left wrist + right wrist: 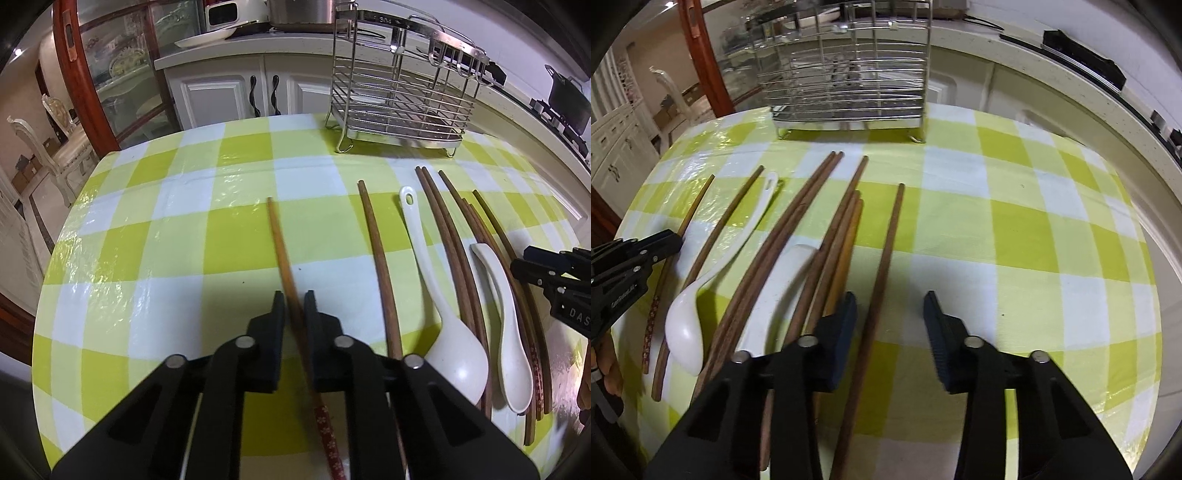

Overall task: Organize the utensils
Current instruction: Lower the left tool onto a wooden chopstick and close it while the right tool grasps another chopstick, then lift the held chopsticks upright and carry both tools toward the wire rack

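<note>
Near the wire rack [402, 96], on the checked surface [177, 229], the left tool [294, 299] is clamped on a light chopstick [281, 251]. Right tool [890, 301] stands partly open astride a dark chopstick [886, 251], not gripping. Pickup step; next, lifting clear toward the rack.

**Two wrist views, angled down over one checked table**

The left wrist camera sits close above the tablecloth [177, 229], looking steeply down and forward past its own left gripper [294, 300] at lower centre; the wire rack [402, 96] stands upper right. The right wrist camera looks the same way, equally near, its right gripper [891, 301] at the bottom; the rack [849, 74] sits at top centre. Both share the rack, the cloth, and the row of chopsticks [448, 236] [798, 225]; each sees the other's gripper at a frame edge.
</note>
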Tool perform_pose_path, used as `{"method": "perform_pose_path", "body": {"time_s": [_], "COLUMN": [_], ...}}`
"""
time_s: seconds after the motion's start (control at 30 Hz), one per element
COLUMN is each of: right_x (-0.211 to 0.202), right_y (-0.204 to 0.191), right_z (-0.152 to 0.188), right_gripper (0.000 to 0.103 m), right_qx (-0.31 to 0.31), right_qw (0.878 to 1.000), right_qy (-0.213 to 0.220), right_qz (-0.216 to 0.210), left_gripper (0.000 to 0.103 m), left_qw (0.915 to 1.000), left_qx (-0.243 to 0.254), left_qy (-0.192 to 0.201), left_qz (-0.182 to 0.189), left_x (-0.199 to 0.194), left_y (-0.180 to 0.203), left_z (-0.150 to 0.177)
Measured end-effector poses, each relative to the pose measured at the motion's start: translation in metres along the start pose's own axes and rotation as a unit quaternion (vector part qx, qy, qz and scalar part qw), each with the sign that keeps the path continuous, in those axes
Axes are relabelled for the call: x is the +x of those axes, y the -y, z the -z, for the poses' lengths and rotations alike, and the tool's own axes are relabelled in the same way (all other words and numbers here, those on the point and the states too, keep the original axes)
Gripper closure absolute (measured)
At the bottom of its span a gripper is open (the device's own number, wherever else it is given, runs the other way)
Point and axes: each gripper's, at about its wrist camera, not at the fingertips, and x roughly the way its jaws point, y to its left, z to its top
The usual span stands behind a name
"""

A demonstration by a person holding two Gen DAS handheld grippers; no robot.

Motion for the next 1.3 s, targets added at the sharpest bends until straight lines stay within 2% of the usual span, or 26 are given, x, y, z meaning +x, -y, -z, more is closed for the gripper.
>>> {"method": "perform_pose_path", "body": {"time_s": [0.1,0.23,0.43,1.03,1.3], "right_x": [-0.001,-0.003,-0.026,-0.124,-0.141], "right_y": [0.004,0.010,0.013,0.020,0.025], "right_z": [0.000,0.000,-0.002,-0.008,-0.003], "right_gripper": [0.089,0.092,0.093,0.093,0.094], "right_qx": [0.006,0.016,0.016,0.009,0.013], "right_qw": [1.000,0.999,0.998,0.990,0.987], "right_qy": [0.001,0.002,0.030,0.133,0.152], "right_qz": [-0.009,-0.034,-0.043,-0.041,-0.043], "left_gripper": [0.094,0.095,0.096,0.096,0.096], "left_qw": [1.0000,0.9999,0.9998,0.9957,0.9934], "left_qx": [-0.002,-0.010,-0.016,-0.026,-0.025], "left_qy": [-0.001,0.000,0.013,0.089,0.112], "left_qz": [0.002,0.005,0.005,-0.004,-0.008], "left_x": [-0.001,-0.005,-0.020,-0.097,-0.120], "left_y": [-0.001,-0.004,-0.006,0.000,0.004], "left_z": [0.002,0.005,0.005,-0.006,-0.006]}}
